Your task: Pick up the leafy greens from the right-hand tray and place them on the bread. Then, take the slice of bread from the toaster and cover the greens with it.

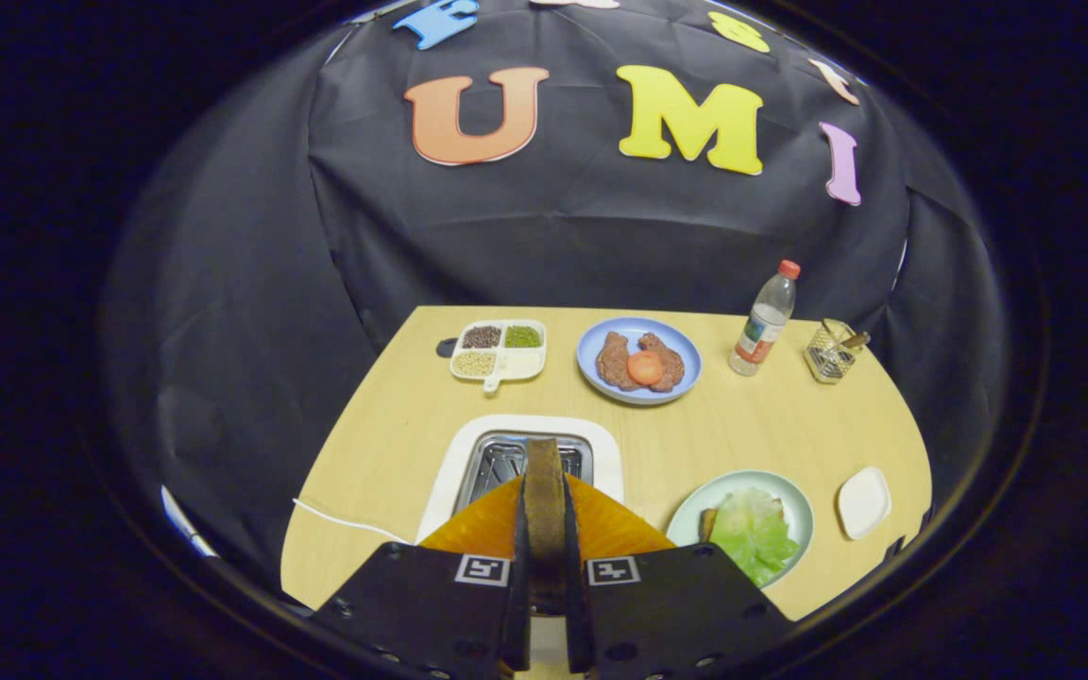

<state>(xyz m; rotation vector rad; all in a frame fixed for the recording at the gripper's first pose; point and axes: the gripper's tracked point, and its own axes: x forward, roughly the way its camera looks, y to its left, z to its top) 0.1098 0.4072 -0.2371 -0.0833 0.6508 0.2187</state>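
Observation:
A slice of bread (544,465) stands edge-on between my two fingers, and my gripper (545,501) is shut on it. It hangs just above the slot of the white toaster (454,463), clear of the metal opening. To the right of my fingers a pale green plate (794,499) holds the leafy greens (754,535). The greens lie on another slice of bread (707,525), of which only a brown edge peeks out on the left side.
Beyond the toaster sit a divided tray of grains (530,365) and a blue plate (686,351) with meat and a tomato slice. A bottle (767,319) and a wire basket (832,351) stand at the far right. A small white dish (863,502) lies beside the green plate. The toaster's cable (346,519) trails left.

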